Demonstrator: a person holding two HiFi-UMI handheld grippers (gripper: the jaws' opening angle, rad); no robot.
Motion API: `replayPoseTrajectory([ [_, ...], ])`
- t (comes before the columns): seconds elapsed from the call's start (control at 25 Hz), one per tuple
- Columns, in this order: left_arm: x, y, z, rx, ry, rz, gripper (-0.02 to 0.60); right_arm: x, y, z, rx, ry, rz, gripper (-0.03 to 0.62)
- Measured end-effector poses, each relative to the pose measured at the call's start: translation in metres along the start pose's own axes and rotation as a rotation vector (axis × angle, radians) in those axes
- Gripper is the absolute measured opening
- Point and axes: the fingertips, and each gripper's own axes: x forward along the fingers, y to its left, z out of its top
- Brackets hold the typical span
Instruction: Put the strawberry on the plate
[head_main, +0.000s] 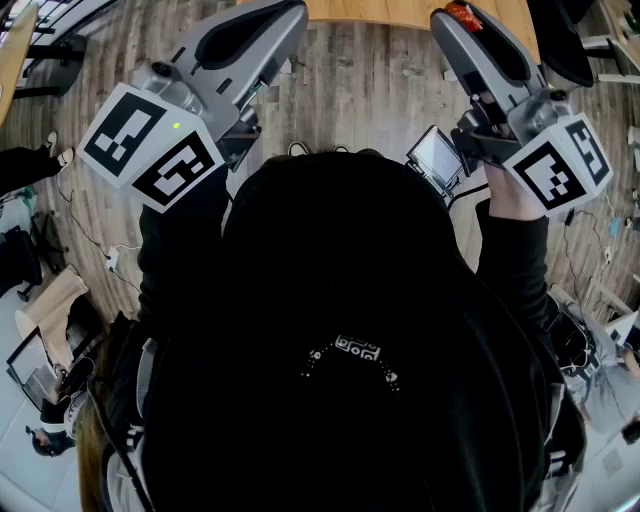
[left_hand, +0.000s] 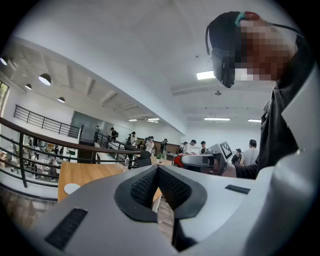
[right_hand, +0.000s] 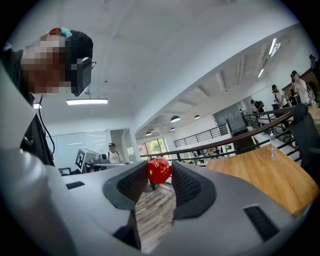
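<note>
A red strawberry (right_hand: 159, 170) sits pinched between the pad tips of my right gripper (right_hand: 159, 176), which is shut on it. In the head view the strawberry (head_main: 463, 14) shows at the tip of the right gripper (head_main: 455, 22), held up at the near edge of the wooden table (head_main: 385, 10). My left gripper (left_hand: 158, 169) is shut with its pads touching and nothing between them; it is raised at the left (head_main: 285, 15). A small white round disc (left_hand: 71, 188), possibly the plate, lies on the table's left part.
Both grippers are held high over a grey wood-plank floor (head_main: 360, 90). A small screen (head_main: 437, 157) hangs by my right hand. Cables lie on the floor (head_main: 110, 262). A dark railing (left_hand: 30, 145) and several people (left_hand: 132, 140) are far behind the table.
</note>
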Motion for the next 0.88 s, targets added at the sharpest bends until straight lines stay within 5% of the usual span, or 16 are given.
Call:
replayPoseTrajectory([
  [0.88,0.022,0.004,-0.005,0.002,0.038,0.011,-0.002,-0.001,-0.032,0.007,-0.030,0.017,0.007,0.156],
])
